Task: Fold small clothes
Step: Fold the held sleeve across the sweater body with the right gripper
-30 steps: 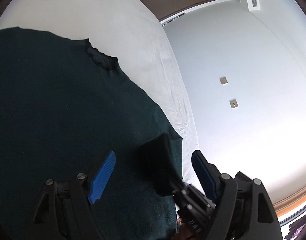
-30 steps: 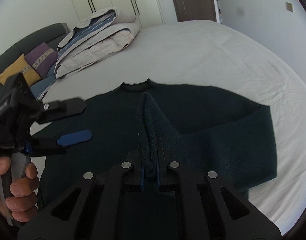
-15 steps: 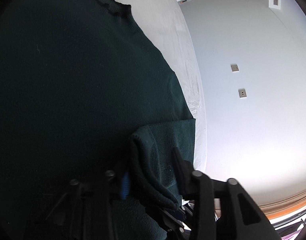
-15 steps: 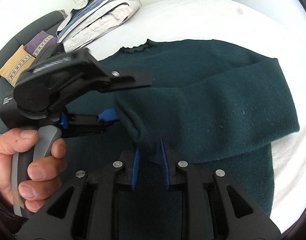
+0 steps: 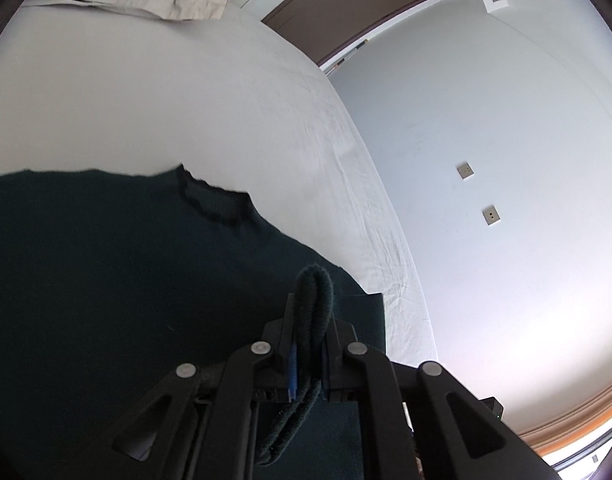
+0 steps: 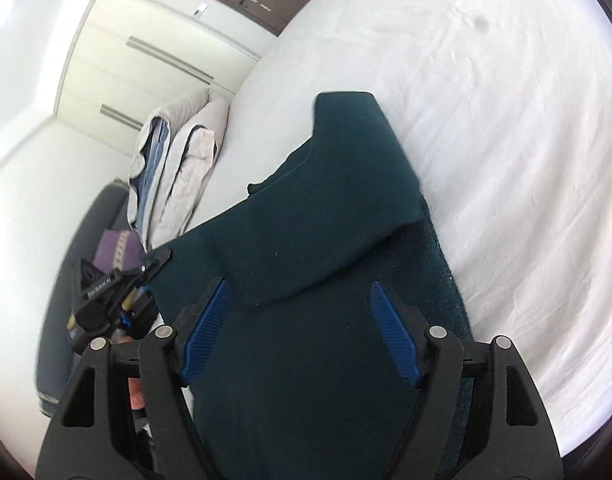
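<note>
Left gripper [image 5: 308,344]: you've just clamped the dark green knit sweater's [image 5: 106,280] cuff fold.
Right gripper [image 6: 300,328]: jaws just opened, empty, sleeve lying ahead.

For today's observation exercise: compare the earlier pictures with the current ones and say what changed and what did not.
The left gripper has just been closing and now pinches a fold of the green sweater. The right gripper has just been opening, releasing its fold, nothing pinched. The sweater stays on the white bed.
</note>
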Tool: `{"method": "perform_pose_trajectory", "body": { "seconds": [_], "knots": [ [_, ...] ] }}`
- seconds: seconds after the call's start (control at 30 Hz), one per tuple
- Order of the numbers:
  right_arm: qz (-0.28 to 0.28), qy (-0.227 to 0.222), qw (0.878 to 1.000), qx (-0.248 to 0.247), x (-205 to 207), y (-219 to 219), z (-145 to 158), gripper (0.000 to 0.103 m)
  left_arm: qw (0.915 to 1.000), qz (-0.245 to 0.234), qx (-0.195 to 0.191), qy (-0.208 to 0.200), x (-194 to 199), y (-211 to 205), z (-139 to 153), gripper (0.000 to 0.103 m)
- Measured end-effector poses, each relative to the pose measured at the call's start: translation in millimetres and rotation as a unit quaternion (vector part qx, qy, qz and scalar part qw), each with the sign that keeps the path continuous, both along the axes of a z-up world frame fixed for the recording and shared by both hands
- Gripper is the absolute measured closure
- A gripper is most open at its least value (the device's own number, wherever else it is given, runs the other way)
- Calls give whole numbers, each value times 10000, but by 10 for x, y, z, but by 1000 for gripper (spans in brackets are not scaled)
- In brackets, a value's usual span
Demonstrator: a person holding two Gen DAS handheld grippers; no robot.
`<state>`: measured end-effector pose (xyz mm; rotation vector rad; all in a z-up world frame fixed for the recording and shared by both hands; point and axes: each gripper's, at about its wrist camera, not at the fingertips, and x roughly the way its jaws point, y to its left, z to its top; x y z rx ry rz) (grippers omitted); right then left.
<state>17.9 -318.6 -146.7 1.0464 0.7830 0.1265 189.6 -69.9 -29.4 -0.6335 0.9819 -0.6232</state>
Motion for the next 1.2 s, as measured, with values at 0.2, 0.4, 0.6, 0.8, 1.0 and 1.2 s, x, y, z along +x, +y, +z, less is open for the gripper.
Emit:
{"method": "perform_pose_trajectory", "body": {
  "seconds": [0.2,0.4,0.6,0.8,1.0,1.2],
  "knots": [
    [-205,183,9958,873,307,-1,-344,30,9993,361,105,33,142,389,-168,94],
    [-673,234,9881,1363,659,-245,-580,31,9987,416,181,248,155,484,-440,94],
    [-1050,133,9855,1328,914,-621,-520,32,9981,377,91,476,133,487,-644,94],
    [-1326,39,9778,1619,792,-915,-507,38,9969,383,86,682,131,508,-839,94],
    [-674,322,9939,815,467,-847,-237,40,9964,400,78,744,197,513,-932,94],
    [-456,194,9961,-732,564,-977,435,39,9963,397,53,759,181,558,-1004,94]
  ]
}}
